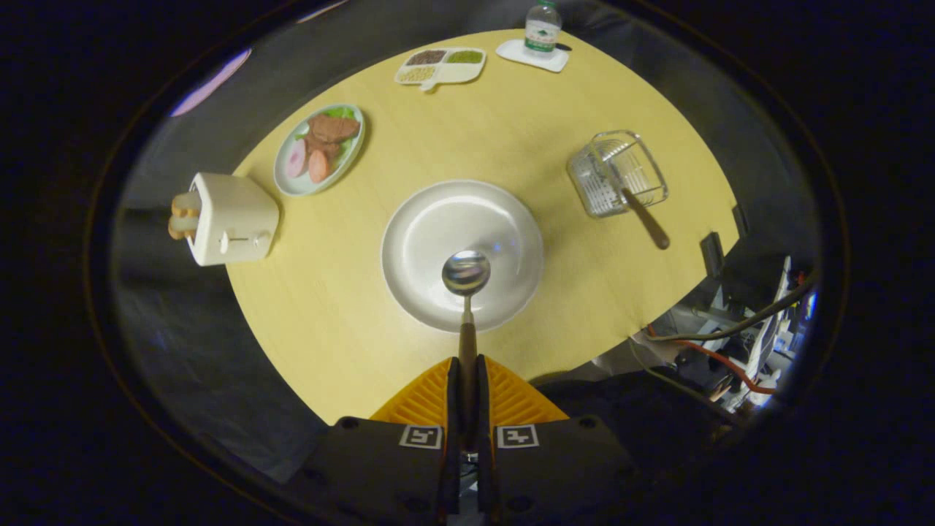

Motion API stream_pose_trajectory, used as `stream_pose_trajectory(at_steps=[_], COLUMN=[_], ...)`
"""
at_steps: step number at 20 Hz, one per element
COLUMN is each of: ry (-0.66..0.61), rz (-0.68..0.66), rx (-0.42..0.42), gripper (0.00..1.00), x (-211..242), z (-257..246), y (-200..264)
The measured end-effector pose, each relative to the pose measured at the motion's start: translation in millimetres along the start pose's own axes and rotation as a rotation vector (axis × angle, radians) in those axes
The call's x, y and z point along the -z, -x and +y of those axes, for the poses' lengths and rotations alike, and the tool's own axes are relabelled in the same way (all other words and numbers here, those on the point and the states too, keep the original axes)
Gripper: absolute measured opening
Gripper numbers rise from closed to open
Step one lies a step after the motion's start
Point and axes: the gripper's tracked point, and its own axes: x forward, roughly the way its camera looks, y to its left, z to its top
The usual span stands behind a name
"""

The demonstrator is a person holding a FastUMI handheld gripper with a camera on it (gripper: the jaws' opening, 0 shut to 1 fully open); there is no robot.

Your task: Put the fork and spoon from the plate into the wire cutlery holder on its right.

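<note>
Step in hand, as I judge it: item 2 of 2, the spoon (pixel 466 292), is gripped and being carried; the fork (pixel 646 218) already sits in the wire cutlery holder (pixel 617 174), its dark handle leaning out over the near rim. Gripper (pixel 467 380) is pressed together on the spoon's handle, both fingers against it, the handle running straight forward between them. The bowl of the spoon sits just ahead of the fingers, over the near half of the white plate (pixel 431 219); whether it is lifted clear of the plate or resting on it I cannot tell. Pose: gripper looks down steeply on the round yellow table (pixel 526 124), fingers aimed at the plate's middle. The holder stands to the plate's right, well apart from it. Next move calls for a swing right, then tipping the spoon so it enters the holder's open top beside the fork handle without knocking it.
</note>
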Motion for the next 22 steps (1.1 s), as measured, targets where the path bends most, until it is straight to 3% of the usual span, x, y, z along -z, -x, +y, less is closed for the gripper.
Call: stream_pose_trajectory(at_steps=[9, 17, 22], ry=[-0.191, -0.313, -0.285], rz=[-0.076, 0.005, 0.084], rx=[0.007, 0.061, 0.078], gripper=[0.13, 0.14, 0.15], x=[-77, -116, -132], z=[-62, -126, -141], y=[50, 14, -25])
